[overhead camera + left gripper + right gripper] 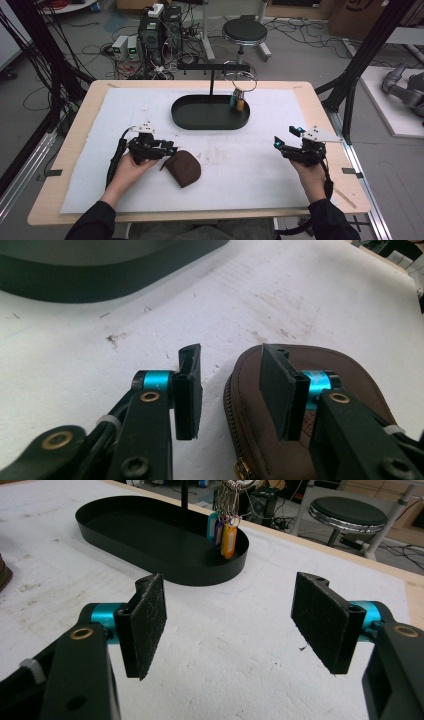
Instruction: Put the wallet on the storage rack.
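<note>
A brown zip pouch (183, 168) lies on the white mat (240, 165), near the front and left of centre. My left gripper (171, 149) is at its left upper edge. In the left gripper view the left gripper (232, 390) is open, one pad over the pouch (345, 370) and the other over the mat, and the pouch's zipped edge lies in the gap. My right gripper (286, 137) hovers at the right of the mat. In the right gripper view it (235, 625) is open wide, with nothing between its pads.
A black oval tray (180, 120) sits at the back of the mat, with a T-shaped stand (212, 80). A key ring with coloured tags (239, 102) hangs from the stand over the tray's right end (227, 537). A stool (245, 32) and cables are on the floor beyond.
</note>
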A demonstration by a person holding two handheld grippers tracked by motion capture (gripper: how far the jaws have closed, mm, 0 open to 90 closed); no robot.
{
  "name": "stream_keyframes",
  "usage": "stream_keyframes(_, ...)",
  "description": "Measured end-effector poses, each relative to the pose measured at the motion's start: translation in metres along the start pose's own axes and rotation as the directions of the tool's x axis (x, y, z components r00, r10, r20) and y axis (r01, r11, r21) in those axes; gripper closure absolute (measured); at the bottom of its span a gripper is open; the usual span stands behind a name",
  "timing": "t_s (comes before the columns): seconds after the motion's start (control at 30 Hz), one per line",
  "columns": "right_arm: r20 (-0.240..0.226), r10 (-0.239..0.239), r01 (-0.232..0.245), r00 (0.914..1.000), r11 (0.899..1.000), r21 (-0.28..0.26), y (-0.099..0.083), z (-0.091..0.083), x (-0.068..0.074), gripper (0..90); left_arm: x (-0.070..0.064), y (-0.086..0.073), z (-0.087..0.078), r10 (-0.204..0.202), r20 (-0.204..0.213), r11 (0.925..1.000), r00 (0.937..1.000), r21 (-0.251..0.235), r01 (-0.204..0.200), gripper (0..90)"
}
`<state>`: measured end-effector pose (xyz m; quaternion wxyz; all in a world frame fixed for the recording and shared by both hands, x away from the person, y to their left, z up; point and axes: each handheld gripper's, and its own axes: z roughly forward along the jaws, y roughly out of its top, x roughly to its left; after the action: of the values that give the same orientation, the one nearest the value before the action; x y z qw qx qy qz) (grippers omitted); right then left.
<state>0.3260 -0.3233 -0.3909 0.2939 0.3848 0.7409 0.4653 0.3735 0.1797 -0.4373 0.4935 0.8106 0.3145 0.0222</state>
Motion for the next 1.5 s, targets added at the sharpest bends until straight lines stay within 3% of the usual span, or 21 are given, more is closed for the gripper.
stream_keyframes(0.27, -0.007, -0.028, 0.028, 0.9996, 0.999, 0.019, 0.001, 0.002, 0.004, 30.9, 0.003, -0.003, 0.006, -0.044, 0.021, 0.998, 0.9988, 0.047, 0.043, 59.0)
stream_keyframes(0.37, -0.012, -0.037, 0.037, 0.9992, 0.999, 0.027, 0.001, 0.004, 0.005, 30.9, 0.004, -0.005, 0.007, -0.068, 0.044, 0.9964, 0.9967, 0.053, 0.066, 63.9)
stream_keyframes(0.47, -0.02, -0.041, 0.041, 0.999, 0.998, 0.036, 0.001, 0.006, 0.007, 30.9, 0.003, -0.005, 0.007, -0.073, 0.069, 0.9961, 0.995, 0.055, 0.069, 74.2)
stream_keyframes(0.6, -0.027, -0.044, 0.045, 0.9987, 0.998, 0.035, 0.001, 0.008, 0.007, 30.9, 0.007, -0.007, 0.008, -0.123, 0.092, 0.9916, 0.9881, 0.052, 0.118, 75.1)
stream_keyframes(0.63, -0.031, -0.041, 0.042, 0.9987, 0.998, 0.039, 0.001, 0.008, 0.007, 30.9, 0.008, -0.007, 0.008, -0.124, 0.085, 0.9915, 0.9887, 0.052, 0.12, 74.1)
stream_keyframes(0.67, -0.033, -0.042, 0.043, 0.9986, 0.998, 0.041, 0.001, 0.009, 0.007, 30.9, 0.008, -0.007, 0.008, -0.124, 0.05, 0.9912, 0.991, 0.052, 0.122, 67.4)
stream_keyframes(0.7, -0.033, -0.043, 0.044, 0.9985, 0.998, 0.042, 0.001, 0.009, 0.007, 30.9, 0.01, -0.008, 0.008, -0.14, 0.04, 0.989, 0.9893, 0.053, 0.138, 56.9)
stream_keyframes(0.73, -0.033, -0.043, 0.044, 0.9985, 0.998, 0.04, 0.001, 0.009, 0.007, 30.9, 0.011, -0.009, 0.009, -0.159, 0.059, 0.9864, 0.9855, 0.053, 0.156, 55.2)
stream_keyframes(0.87, -0.032, -0.045, 0.046, 0.9985, 0.998, 0.04, 0.002, 0.008, 0.007, 30.9, 0.007, -0.007, 0.008, -0.125, 0.086, 0.9911, 0.9884, 0.055, 0.121, 70.0)
stream_keyframes(0.97, -0.036, -0.042, 0.044, 0.9985, 0.998, 0.044, 0.002, 0.009, 0.007, 31.0, 0.008, -0.007, 0.008, -0.15, 0.105, 0.988, 0.9832, 0.056, 0.144, 76.5)
stream_keyframes(1.1, -0.042, -0.053, 0.055, 0.9977, 0.998, 0.041, 0.002, 0.009, 0.009, 34.2, 0.006, -0.007, 0.006, -0.151, 0.102, 0.9878, 0.9832, 0.052, 0.147, 79.5)
stream_keyframes(1.2, -0.04, -0.052, 0.054, 0.9978, 0.998, 0.038, 0.003, 0.009, 0.009, 34.7, 0.004, -0.006, 0.001, -0.136, 0.117, 0.9907, 0.9838, 0.009, 0.136, 83.4)
stream_keyframes(1.33, -0.039, -0.051, 0.052, 0.9979, 0.998, 0.03, 0.004, 0.01, 0.009, 34.9, -0.005, -0.004, -0.007, -0.085, 0.114, 0.9934, 0.9898, -0.067, 0.093, 85.1)
stream_keyframes(1.4, -0.042, -0.052, 0.053, 0.9978, 0.998, 0.028, 0.005, 0.011, 0.01, 34.9, -0.009, -0.002, -0.011, -0.059, 0.115, 0.99, 0.9916, -0.12, 0.073, 85.6)
stream_keyframes(1.5, -0.049, -0.055, 0.056, 0.9973, 0.998, 0.018, 0.007, 0.012, 0.012, 35.0, -0.015, 0.001, -0.019, -0.01, 0.105, 0.9765, 0.9945, -0.213, 0.032, 86.0)
